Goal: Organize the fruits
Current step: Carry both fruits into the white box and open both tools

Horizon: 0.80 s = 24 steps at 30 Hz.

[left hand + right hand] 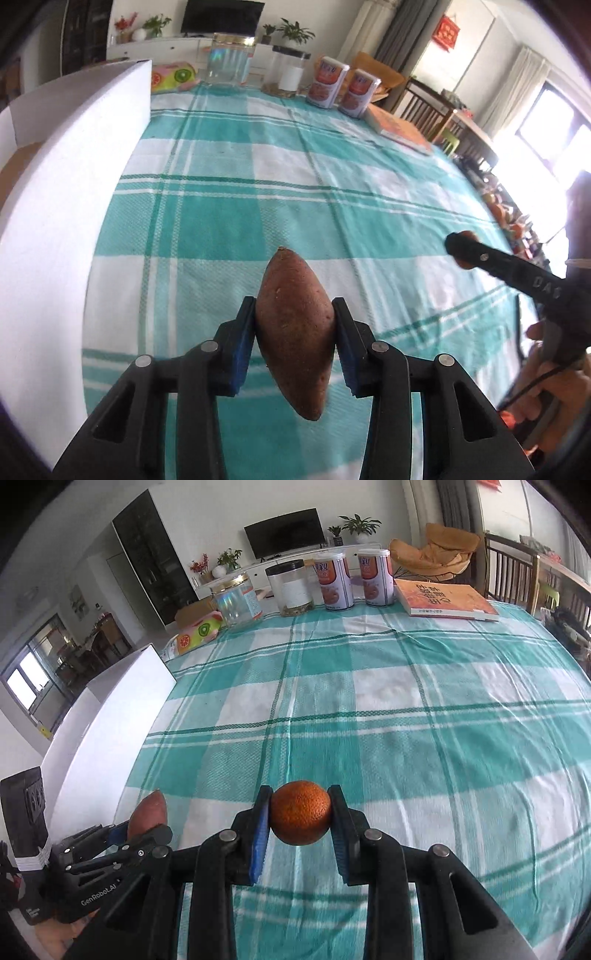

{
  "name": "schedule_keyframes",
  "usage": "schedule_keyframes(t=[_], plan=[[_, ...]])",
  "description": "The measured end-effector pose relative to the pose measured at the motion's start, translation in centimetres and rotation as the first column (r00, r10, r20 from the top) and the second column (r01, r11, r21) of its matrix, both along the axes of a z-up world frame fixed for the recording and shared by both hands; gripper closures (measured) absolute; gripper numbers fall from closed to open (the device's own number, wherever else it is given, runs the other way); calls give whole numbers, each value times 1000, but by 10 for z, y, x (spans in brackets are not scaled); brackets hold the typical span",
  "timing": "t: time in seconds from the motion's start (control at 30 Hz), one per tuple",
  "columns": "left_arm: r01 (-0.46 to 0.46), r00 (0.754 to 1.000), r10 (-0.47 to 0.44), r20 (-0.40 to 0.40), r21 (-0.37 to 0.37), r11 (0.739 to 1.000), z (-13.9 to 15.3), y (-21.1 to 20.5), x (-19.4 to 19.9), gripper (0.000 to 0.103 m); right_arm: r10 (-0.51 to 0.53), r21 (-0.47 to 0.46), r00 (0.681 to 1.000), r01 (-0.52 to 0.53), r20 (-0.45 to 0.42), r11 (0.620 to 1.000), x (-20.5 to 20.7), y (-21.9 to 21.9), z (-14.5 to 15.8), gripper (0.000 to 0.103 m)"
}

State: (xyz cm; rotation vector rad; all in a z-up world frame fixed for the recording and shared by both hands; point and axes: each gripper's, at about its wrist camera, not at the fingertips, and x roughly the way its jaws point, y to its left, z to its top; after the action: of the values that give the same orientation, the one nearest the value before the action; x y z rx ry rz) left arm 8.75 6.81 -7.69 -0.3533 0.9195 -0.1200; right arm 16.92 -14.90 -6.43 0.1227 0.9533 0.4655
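Observation:
My left gripper [295, 317] is shut on a reddish-brown sweet potato [295, 332], held lengthwise above the teal checked tablecloth [258, 184]. My right gripper [300, 814] is shut on a round orange [301, 812], also held above the cloth. In the right wrist view the left gripper [142, 829] shows at the lower left with the sweet potato [147, 816] in it. In the left wrist view the right gripper [463, 251] shows at the right edge, with a bit of the orange [468, 234] visible past its finger.
A white foam box [66, 206] stands along the table's left side; it also shows in the right wrist view [110, 723]. At the far edge stand a glass jar [238, 600], a clear container [291, 587], two cans [334, 579], a book [443, 598] and a fruit-print pack [197, 633].

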Motion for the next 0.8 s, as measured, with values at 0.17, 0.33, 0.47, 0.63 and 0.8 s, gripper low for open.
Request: schedule_keyframes(t=[0.17,0.33,0.47,0.63,0.8], plan=[[88,995,-78,63,-177,980,69,22,-66,61,101,94,995,-103,25,990,-39,42,48,73],[-3,992,27,125,-186,982,120,90,-121,61,284,182,957,-290,61,939,-75,131,92,73],[-195,974,203,104,-76,978,117,154,-130,61,424,178,904,-426,52,887,-97,212,99,73],[-335,941,337,-14,81,939,67,207,-117,61,524,68,852,-522,-7,850,-117,292,75,73],[-360,926,374,-43,194,913,44,218,-121,49,538,5,842,-538,-29,843,-122,326,52,72]])
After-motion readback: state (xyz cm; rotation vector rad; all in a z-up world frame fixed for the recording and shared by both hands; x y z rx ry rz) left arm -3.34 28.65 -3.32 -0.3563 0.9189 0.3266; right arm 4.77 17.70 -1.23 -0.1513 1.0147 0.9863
